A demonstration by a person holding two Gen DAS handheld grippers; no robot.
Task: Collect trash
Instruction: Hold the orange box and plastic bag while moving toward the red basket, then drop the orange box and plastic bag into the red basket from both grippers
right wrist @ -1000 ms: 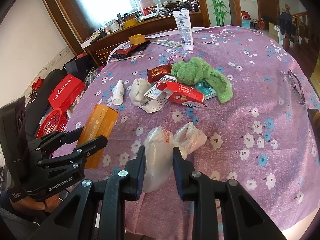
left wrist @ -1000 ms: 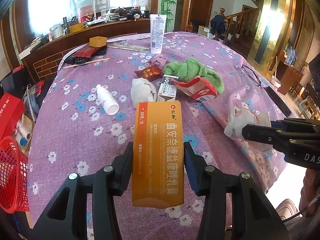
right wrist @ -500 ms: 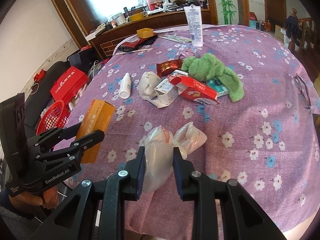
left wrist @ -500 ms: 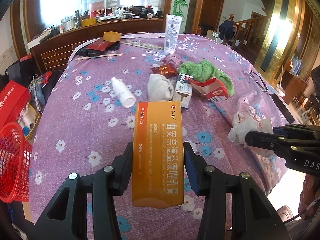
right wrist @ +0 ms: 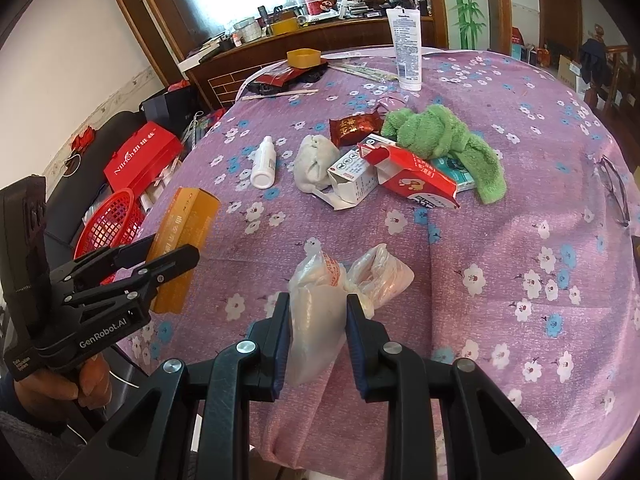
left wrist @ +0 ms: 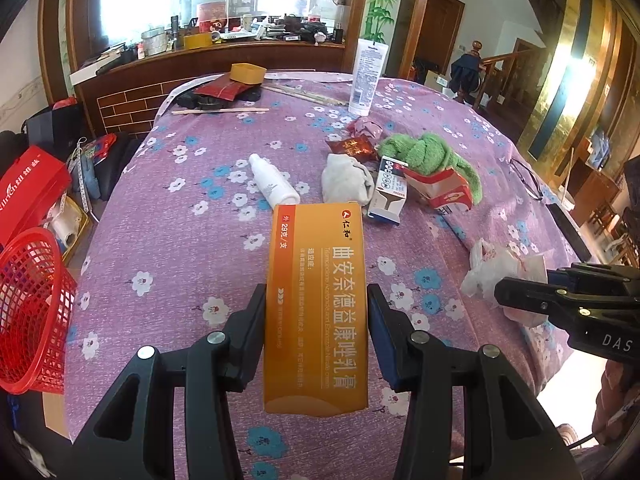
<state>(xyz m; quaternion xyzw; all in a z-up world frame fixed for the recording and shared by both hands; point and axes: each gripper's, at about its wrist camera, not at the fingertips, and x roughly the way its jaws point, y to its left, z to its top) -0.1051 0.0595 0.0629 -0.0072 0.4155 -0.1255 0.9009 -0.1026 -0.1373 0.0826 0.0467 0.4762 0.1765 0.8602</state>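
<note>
My left gripper (left wrist: 316, 336) is clamped on the long sides of an orange carton (left wrist: 316, 304), which I hold raised over the near edge of the table (left wrist: 168, 240); the pads press its two faces. My right gripper (right wrist: 318, 332) is closed on a crumpled clear plastic bag (right wrist: 320, 304), the bag bulging out beyond the fingertips above the purple flowered cloth. A red mesh basket (left wrist: 28, 312) stands off the table's left side, below its level. Further up the table lie, near one another, a small white bottle (left wrist: 272, 184), a wad of white tissue (left wrist: 346, 178), an opened white box (right wrist: 352, 180), a torn red carton (right wrist: 416, 178) and a green towel (right wrist: 444, 140). A white tube (right wrist: 408, 48) stands upright at the far side.
</note>
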